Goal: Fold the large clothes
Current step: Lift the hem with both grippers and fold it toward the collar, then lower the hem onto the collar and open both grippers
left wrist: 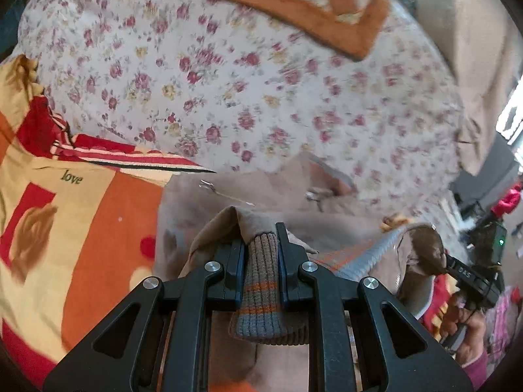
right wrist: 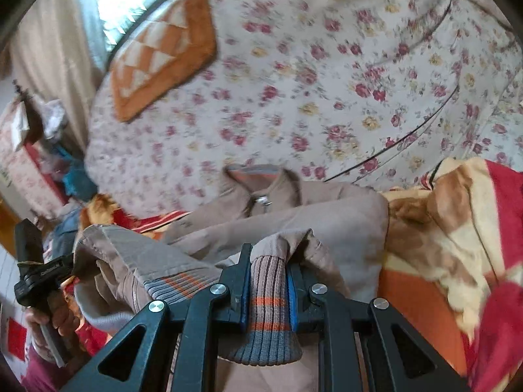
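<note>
Left wrist camera: sits behind my left gripper [left wrist: 261,254], looks forward and down along its 2 fingers, very close to the tan jacket [left wrist: 202,202]; my right gripper [left wrist: 470,277] shows at its right edge.

Right wrist camera: sits behind my right gripper [right wrist: 268,281], same forward-down aim, equally close to the jacket [right wrist: 294,215]; my left gripper [right wrist: 36,271] shows at its left edge.

Shared by both views: the jacket, the floral bedsheet [left wrist: 228,81] [right wrist: 310,81], the orange patterned cushion [left wrist: 294,3] [right wrist: 163,58] and the red-orange blanket [left wrist: 81,228] [right wrist: 457,228].
</note>
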{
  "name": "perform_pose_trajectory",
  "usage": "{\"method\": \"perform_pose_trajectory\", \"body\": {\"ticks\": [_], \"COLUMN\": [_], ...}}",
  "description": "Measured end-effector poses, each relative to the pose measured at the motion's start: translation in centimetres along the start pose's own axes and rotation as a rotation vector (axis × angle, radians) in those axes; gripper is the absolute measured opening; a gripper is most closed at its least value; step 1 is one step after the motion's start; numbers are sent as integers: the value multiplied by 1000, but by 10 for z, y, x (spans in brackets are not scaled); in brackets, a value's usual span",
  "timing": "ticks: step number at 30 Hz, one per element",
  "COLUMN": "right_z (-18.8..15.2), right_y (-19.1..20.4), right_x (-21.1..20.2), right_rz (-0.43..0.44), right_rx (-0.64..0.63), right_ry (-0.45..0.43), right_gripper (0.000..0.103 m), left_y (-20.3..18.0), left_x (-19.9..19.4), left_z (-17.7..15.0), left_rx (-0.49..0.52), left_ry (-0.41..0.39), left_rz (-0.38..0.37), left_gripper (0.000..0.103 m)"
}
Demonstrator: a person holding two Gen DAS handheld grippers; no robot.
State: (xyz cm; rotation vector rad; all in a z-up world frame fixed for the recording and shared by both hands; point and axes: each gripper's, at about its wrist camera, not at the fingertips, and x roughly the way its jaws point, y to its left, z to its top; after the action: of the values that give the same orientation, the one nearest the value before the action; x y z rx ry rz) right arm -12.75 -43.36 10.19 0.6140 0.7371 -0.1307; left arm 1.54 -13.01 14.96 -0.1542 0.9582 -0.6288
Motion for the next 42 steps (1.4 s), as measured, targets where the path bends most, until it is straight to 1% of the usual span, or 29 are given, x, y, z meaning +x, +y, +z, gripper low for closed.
{"method": "perform_pose_trajectory", "body": {"ticks": [2,4,6,7,8,9,10,11,12,14,15,17,20,21,22,23,25,26,27,28,29,31,33,34,36,39,40,41,42], "right_z": [13,21,27,29,29,29,29,29,29,26,23,15,2,-1,-6,-8,-14,-17,-16,-14,-8,6,13,12,6,6,10,15,20], "right_y": [-10,-22,-35,-41,-43,-45,-45,-46,-47,-44,-40,-19,15,26,40,49,64,70,75,76,74,64,55,54,54,53,46,37,29], "right_x": [24,45,65,80,88,88,80,71,58,35,29,29,58,74,94,109,141,151,160,164,168,175,188,193,201,171,145,123,106], "right_rz": [-37,-64,-72,-95,-127,-162,-155,-135,-115,-92,-68,-5,32,28,14,9,-20,-56,-117,-150,-163,-175,-177,-175,-161,-66,-41,-49,-75], "right_rx": [7,28,61,64,53,44,50,62,81,99,87,18,-66,-90,-118,-135,-178,-211,-247,-255,-236,-159,-98,-93,-99,-110,-97,-80,-68], "right_ry": [10,12,28,61,90,90,58,30,1,-25,-26,23,123,157,193,219,283,283,259,238,208,164,154,161,215,232,198,153,114], "right_gripper": [16,16,16,20,36,43,49,50,51,52,52,52,54,57,67,71,70,49,34,17,12,11,11,11,13,27,41,55,60], "left_y": [9,19,27,33,37,39,40,42,43,46,47,47,48,48,47,48,49,51,53,54,55,56,55,54,52,52,53,56,59], "left_x": [31,55,77,88,94,95,93,83,73,48,37,25,20,21,25,28,37,44,50,54,54,46,41,41,48,68,75,77,77], "left_z": [15,25,32,35,37,37,38,38,37,33,29,16,-15,-25,-37,-45,-58,-62,-63,-63,-61,-55,-49,-47,-47,-55,-58,-60,-60], "left_rx": [-22,-47,-79,-95,-109,-116,-120,-118,-112,-109,-110,-93,-72,-68,-59,-52,-36,-31,-24,-17,-18,-38,-63,-67,-60,-10,3,-4,-18], "left_ry": [8,19,48,76,98,109,111,87,62,11,12,48,78,91,108,112,115,118,126,128,115,56,7,2,22,100,126,137,138], "left_rz": [46,56,42,38,37,36,32,20,19,41,64,132,206,221,244,258,285,307,322,328,333,333,305,294,277,324,351,356,349], "left_gripper": [15,15,23,25,31,42,49,64,74,80,80,80,80,80,80,80,80,80,80,80,80,80,80,80,80,80,80,81,81]}}
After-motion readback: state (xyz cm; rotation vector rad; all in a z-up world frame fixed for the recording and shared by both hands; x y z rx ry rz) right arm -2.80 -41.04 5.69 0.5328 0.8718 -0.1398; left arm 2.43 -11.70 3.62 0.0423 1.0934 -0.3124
